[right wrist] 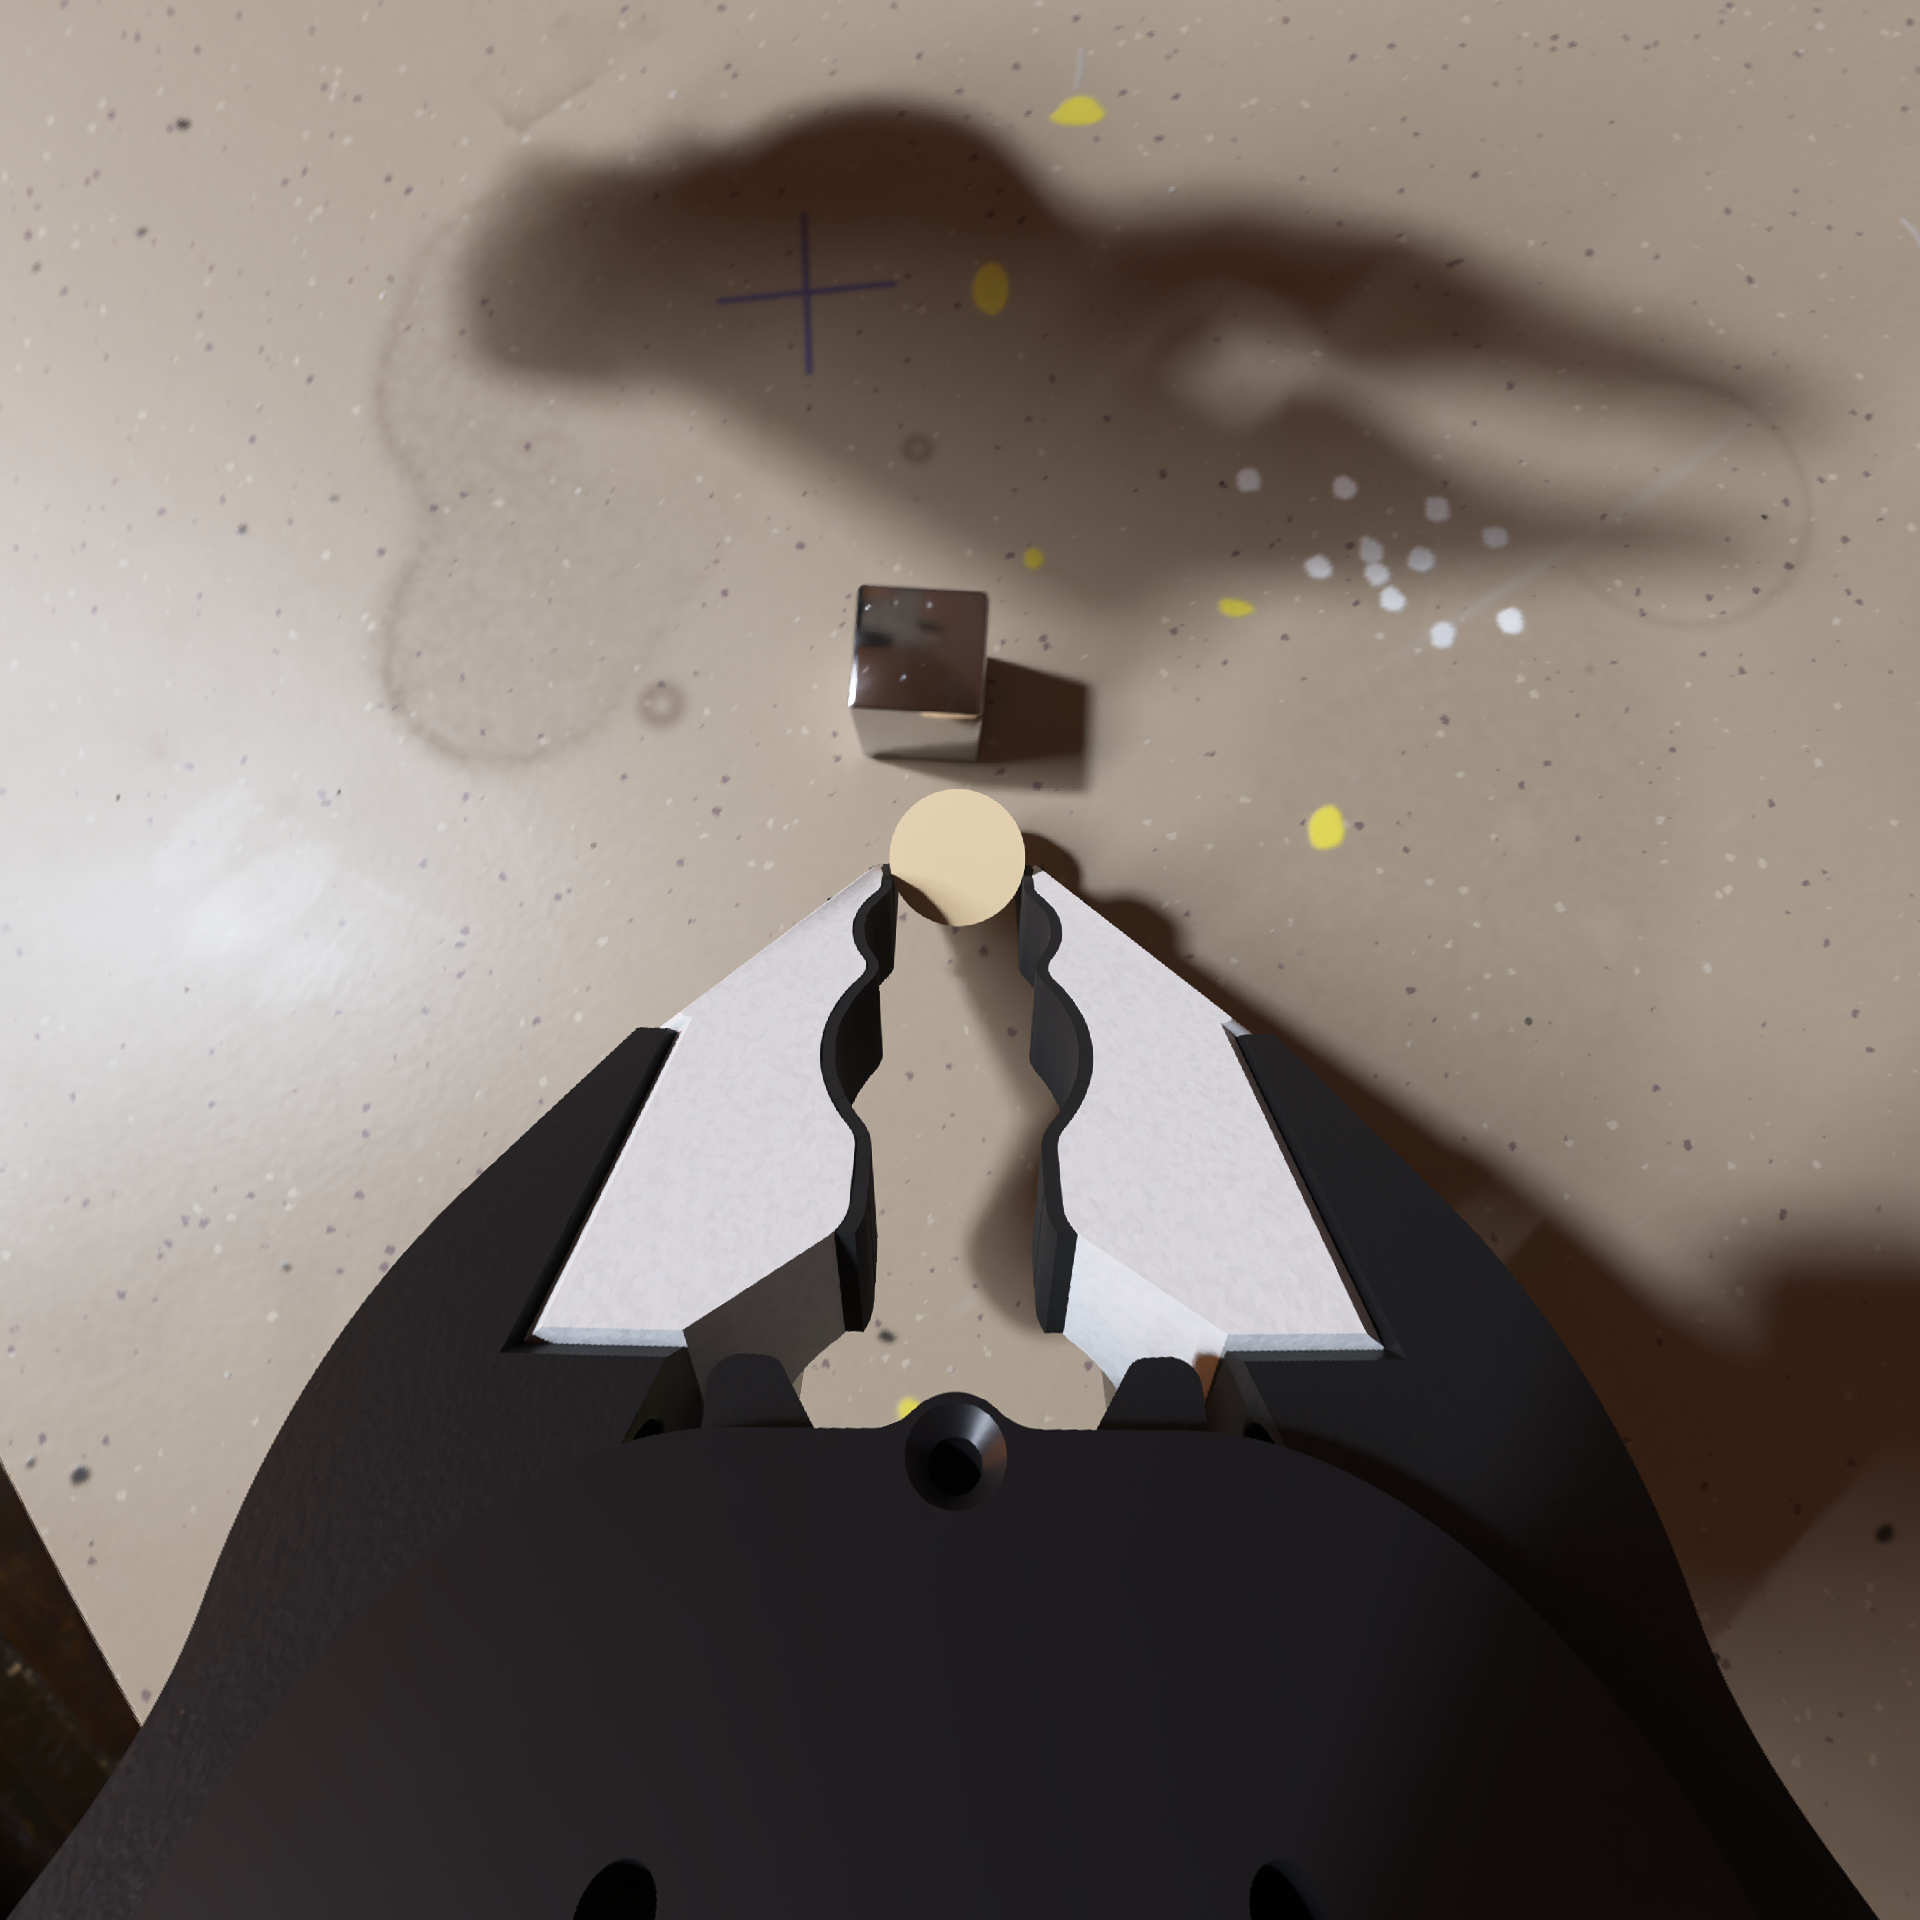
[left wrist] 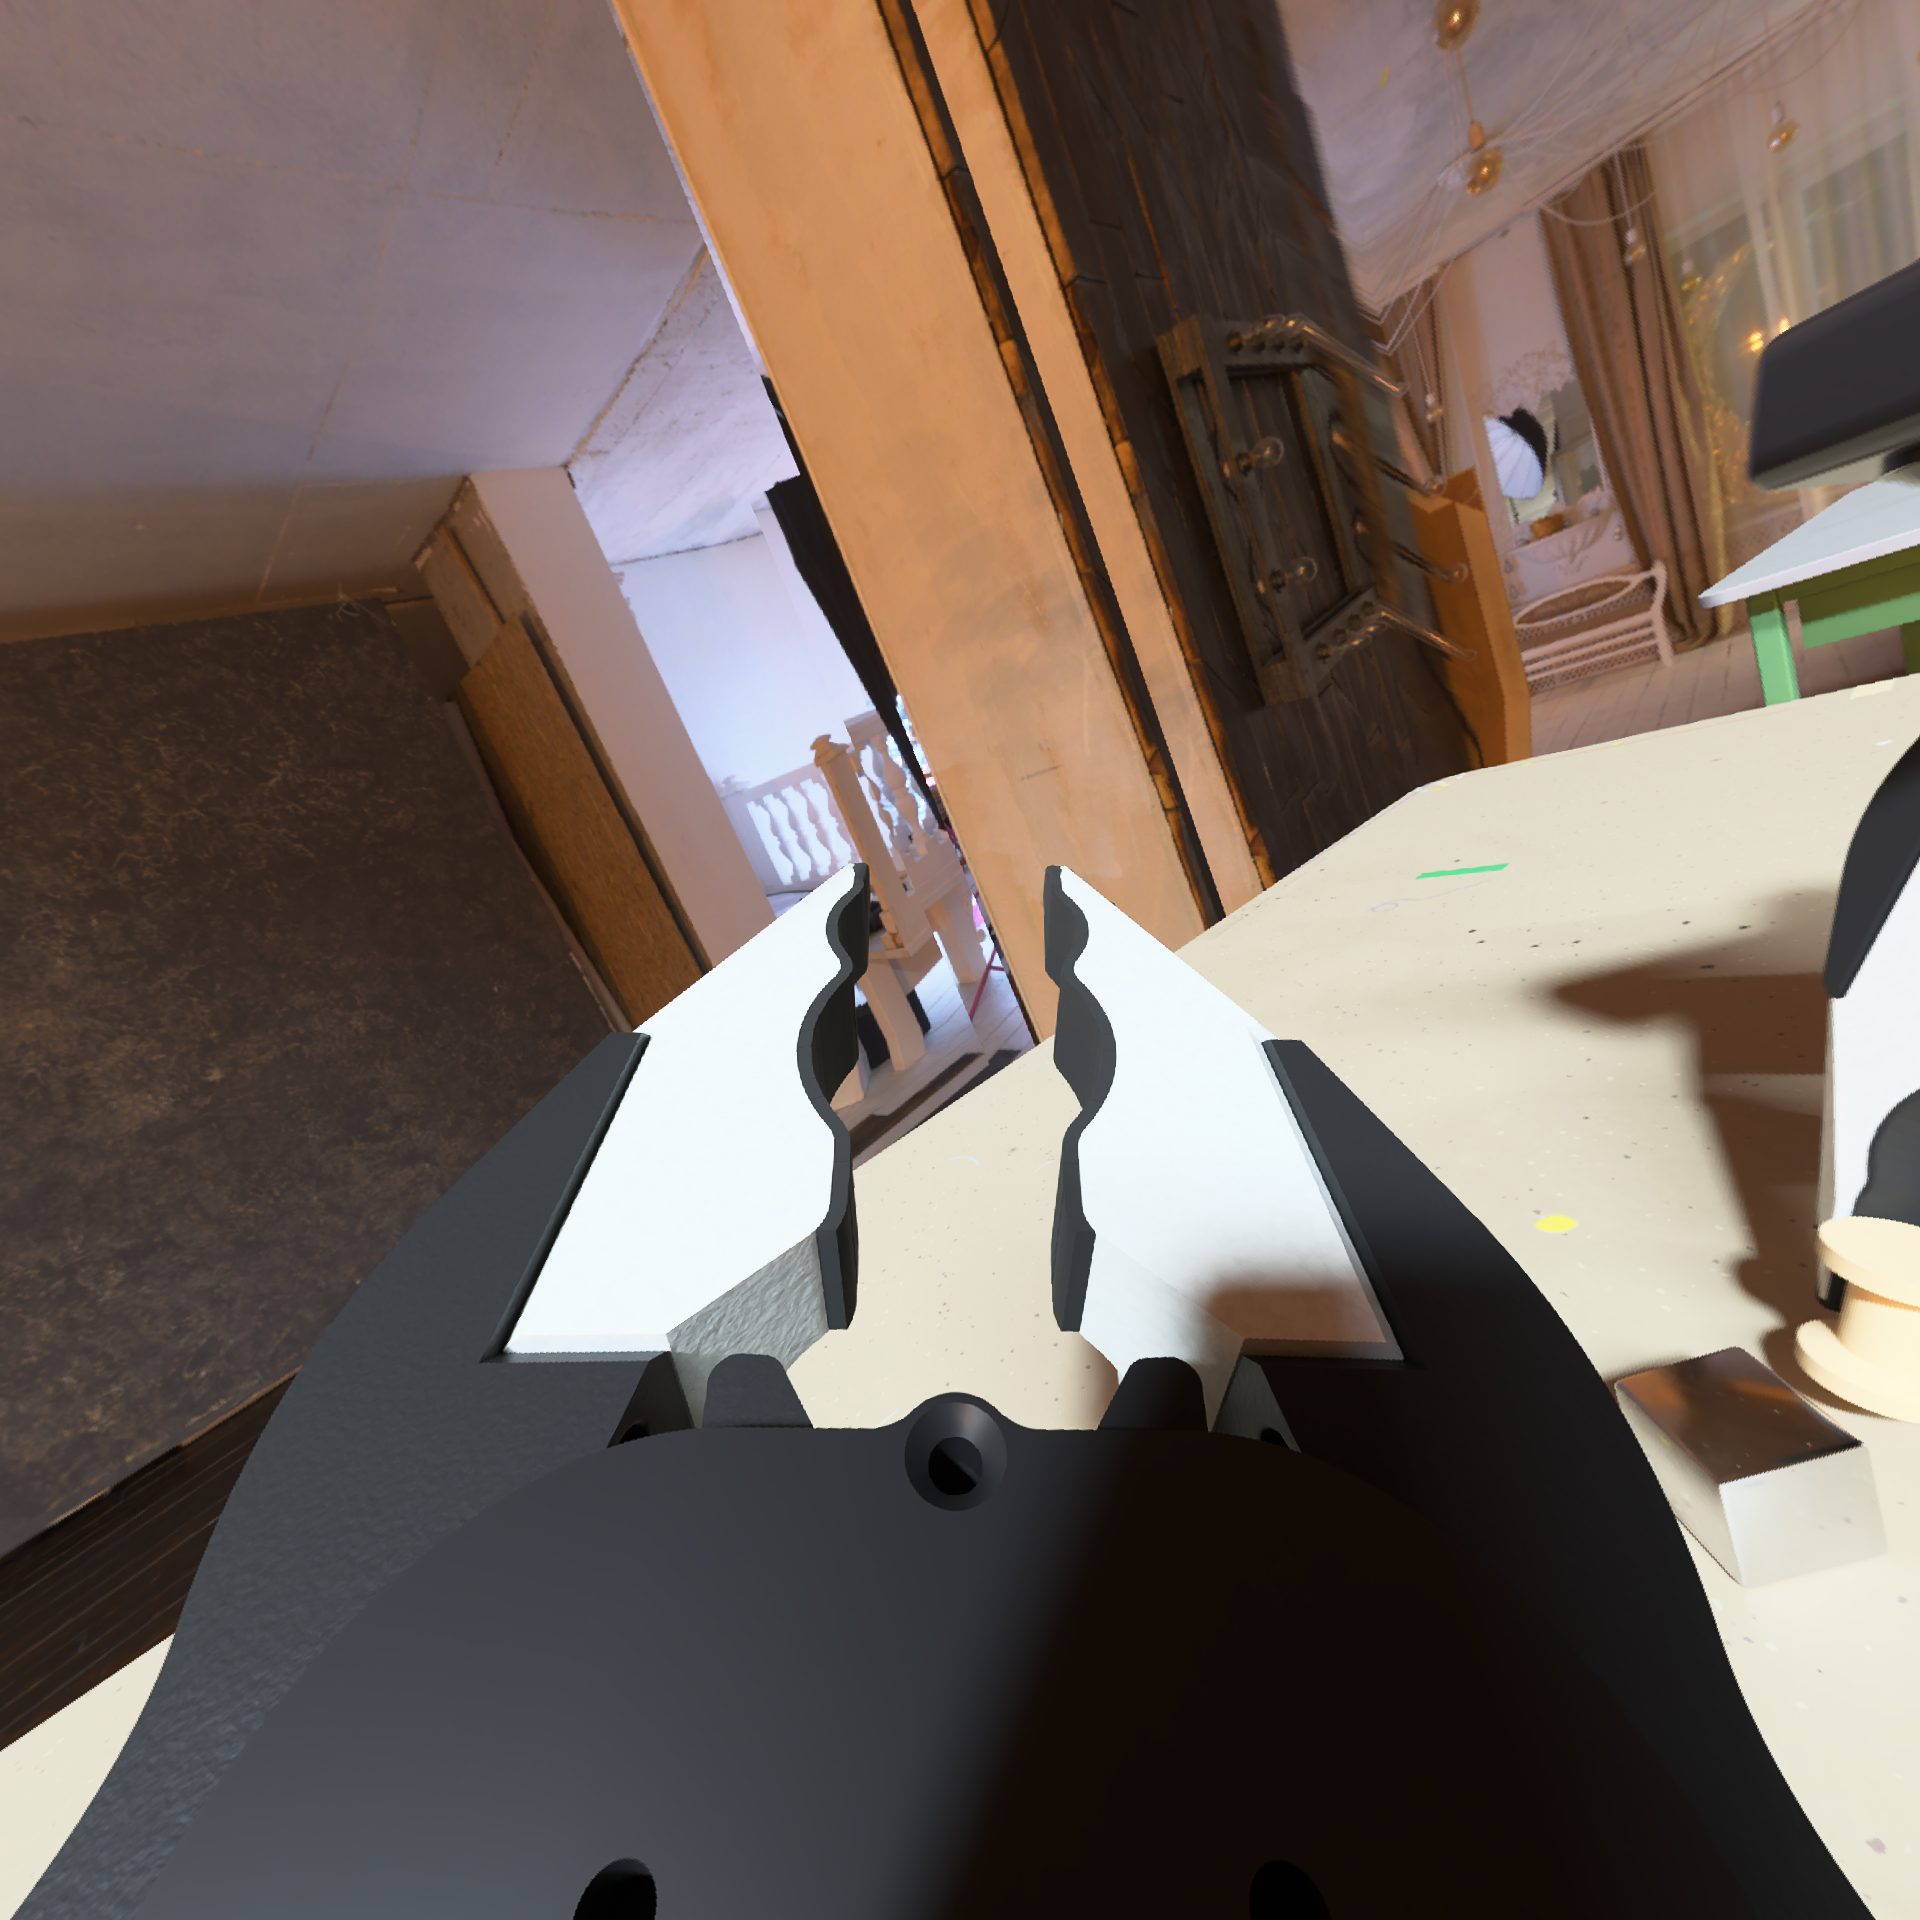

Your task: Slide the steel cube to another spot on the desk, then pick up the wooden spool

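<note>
Spool [left wrist: 1870,1320] cut by the frame's right edge, upper part hidden behind the right gripper's [left wrist: 1881,1039] fingers — that gripper itself cropped. From above, only the spool's [right wrist: 957,854] round top showing between the tips; contact with the pads not clear.

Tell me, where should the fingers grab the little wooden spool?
Grip the wooden spool around its narrow middle, coming straight down from above. It stands upright on the desk, and its wider round ends should stop it slipping out. The right gripper already straddles it.
</note>
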